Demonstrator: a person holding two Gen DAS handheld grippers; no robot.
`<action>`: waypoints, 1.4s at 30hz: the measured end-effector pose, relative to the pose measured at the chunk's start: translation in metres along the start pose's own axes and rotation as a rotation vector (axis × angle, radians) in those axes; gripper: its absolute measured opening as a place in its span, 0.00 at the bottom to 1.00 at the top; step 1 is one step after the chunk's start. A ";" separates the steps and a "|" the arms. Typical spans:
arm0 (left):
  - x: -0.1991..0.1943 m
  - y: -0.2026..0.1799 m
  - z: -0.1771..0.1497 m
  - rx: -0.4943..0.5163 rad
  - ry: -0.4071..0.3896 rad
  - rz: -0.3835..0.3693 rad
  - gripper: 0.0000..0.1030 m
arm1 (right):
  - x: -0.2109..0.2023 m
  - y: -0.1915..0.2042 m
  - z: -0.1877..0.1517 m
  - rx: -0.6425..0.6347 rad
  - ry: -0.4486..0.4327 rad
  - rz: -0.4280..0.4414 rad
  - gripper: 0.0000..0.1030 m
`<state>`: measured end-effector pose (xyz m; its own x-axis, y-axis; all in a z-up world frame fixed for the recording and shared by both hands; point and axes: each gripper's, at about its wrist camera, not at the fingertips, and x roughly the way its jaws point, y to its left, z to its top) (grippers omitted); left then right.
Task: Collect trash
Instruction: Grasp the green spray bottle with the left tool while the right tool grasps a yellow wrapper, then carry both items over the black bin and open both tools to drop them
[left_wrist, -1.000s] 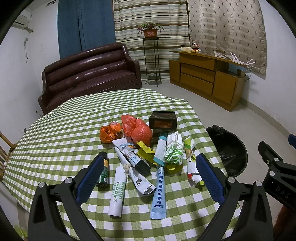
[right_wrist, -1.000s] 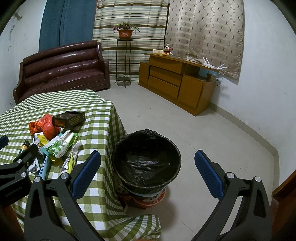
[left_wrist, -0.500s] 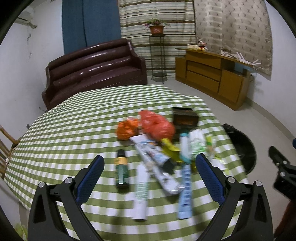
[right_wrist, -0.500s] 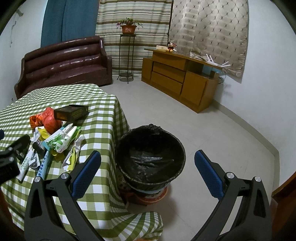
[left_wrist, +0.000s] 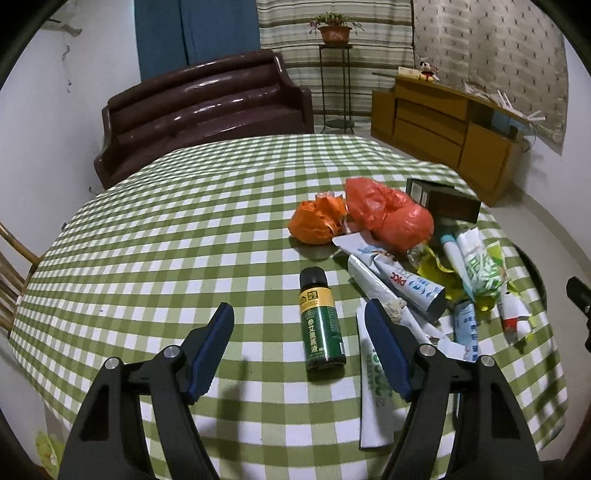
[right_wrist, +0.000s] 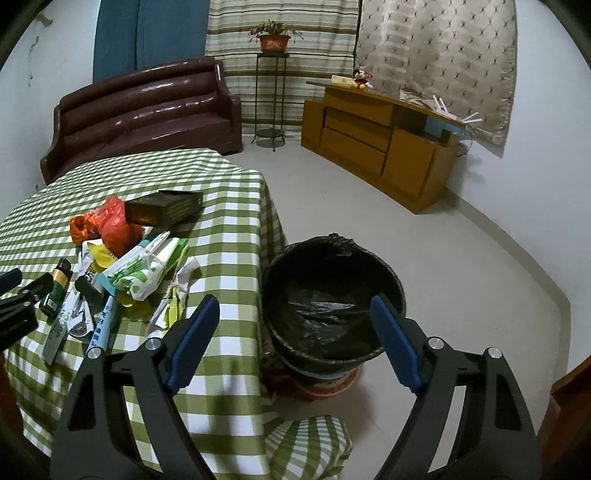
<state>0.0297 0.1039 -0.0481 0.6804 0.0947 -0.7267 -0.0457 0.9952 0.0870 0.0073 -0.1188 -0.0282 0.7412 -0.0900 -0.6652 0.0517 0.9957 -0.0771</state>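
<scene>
A pile of trash lies on the green checked table (left_wrist: 166, 229): a small green bottle (left_wrist: 320, 319), an orange bag (left_wrist: 318, 220), a red bag (left_wrist: 391, 213), a dark box (left_wrist: 448, 201), white tubes (left_wrist: 400, 286) and wrappers. My left gripper (left_wrist: 299, 317) is open, just above the table, its fingers either side of the green bottle's near end. My right gripper (right_wrist: 293, 308) is open and empty, held over the table's edge beside the black-lined bin (right_wrist: 332, 295). The bottle (right_wrist: 55, 288) and box (right_wrist: 164, 207) also show in the right wrist view.
A brown sofa (left_wrist: 199, 110) stands behind the table. A wooden sideboard (right_wrist: 380, 144) and a plant stand (right_wrist: 273, 92) are along the far wall. A wooden chair (left_wrist: 11, 266) is at the table's left edge. Grey floor (right_wrist: 461, 277) lies beyond the bin.
My left gripper has moved left and down toward the green bottle and its jaws have narrowed. My right gripper has shifted slightly and also narrowed, with the bin nearer.
</scene>
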 end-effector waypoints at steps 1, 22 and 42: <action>0.002 -0.001 0.000 0.004 0.009 -0.002 0.67 | 0.001 0.001 0.000 -0.001 0.002 0.003 0.79; 0.005 0.013 -0.005 0.023 0.038 -0.023 0.24 | 0.021 0.049 0.004 -0.052 0.040 0.141 0.63; -0.026 -0.004 0.010 0.052 -0.031 -0.055 0.24 | 0.024 0.036 0.008 -0.042 0.059 0.178 0.18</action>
<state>0.0196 0.0972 -0.0225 0.7033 0.0382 -0.7098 0.0297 0.9961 0.0830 0.0324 -0.0850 -0.0405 0.6955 0.0847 -0.7135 -0.1052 0.9943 0.0156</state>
